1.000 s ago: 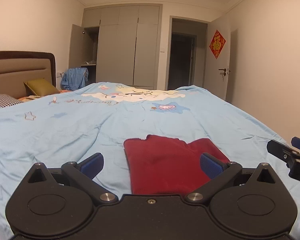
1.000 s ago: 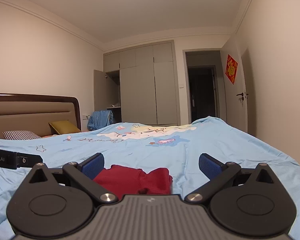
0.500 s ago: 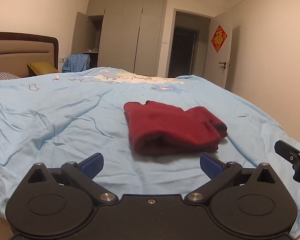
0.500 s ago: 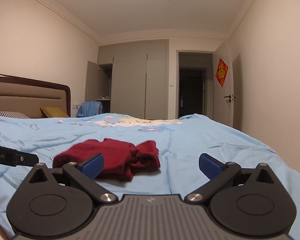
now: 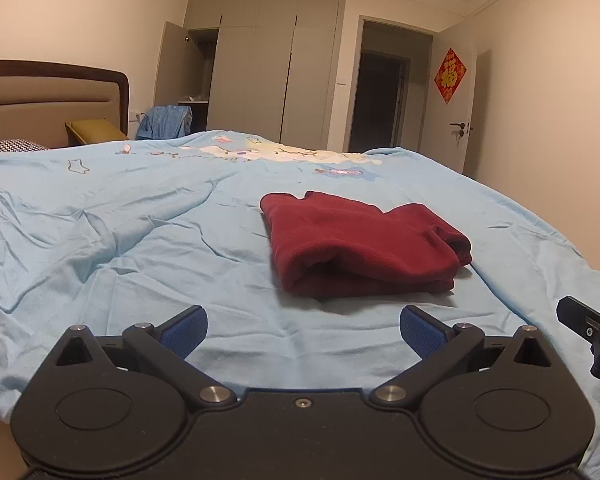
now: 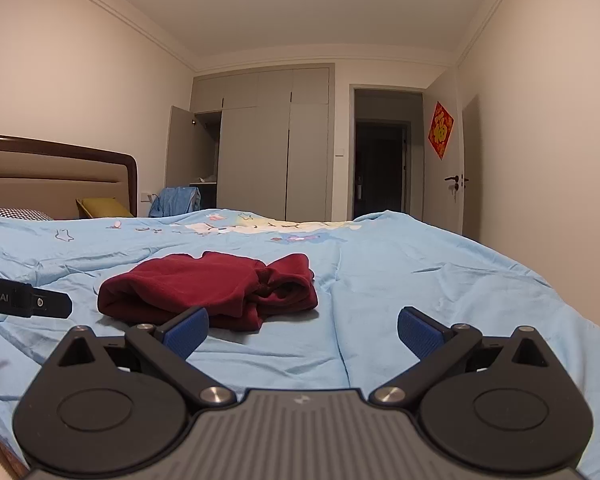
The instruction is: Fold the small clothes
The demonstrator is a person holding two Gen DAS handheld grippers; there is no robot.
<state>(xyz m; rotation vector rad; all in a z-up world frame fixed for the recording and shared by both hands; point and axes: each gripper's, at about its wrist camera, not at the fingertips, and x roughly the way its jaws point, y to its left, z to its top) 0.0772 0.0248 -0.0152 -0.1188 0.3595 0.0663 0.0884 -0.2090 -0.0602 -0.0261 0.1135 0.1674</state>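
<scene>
Both grippers, left (image 5: 303,326) and right (image 6: 302,326), have backed off the folded garment (image 5: 360,246), fingers wide and empty: fold looks done.

Beige walls (image 6: 80,92), grey wardrobe (image 6: 276,144), light-blue bed (image 6: 420,264)

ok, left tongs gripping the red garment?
No, the left tongs are open and empty; the red garment lies folded on the bed ahead.

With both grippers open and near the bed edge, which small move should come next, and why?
Probably none on the red garment: it lies folded into a compact stack on the blue bedsheet, and the left gripper and right gripper are open, empty and clear of it. I would draw both slightly further away.
</scene>
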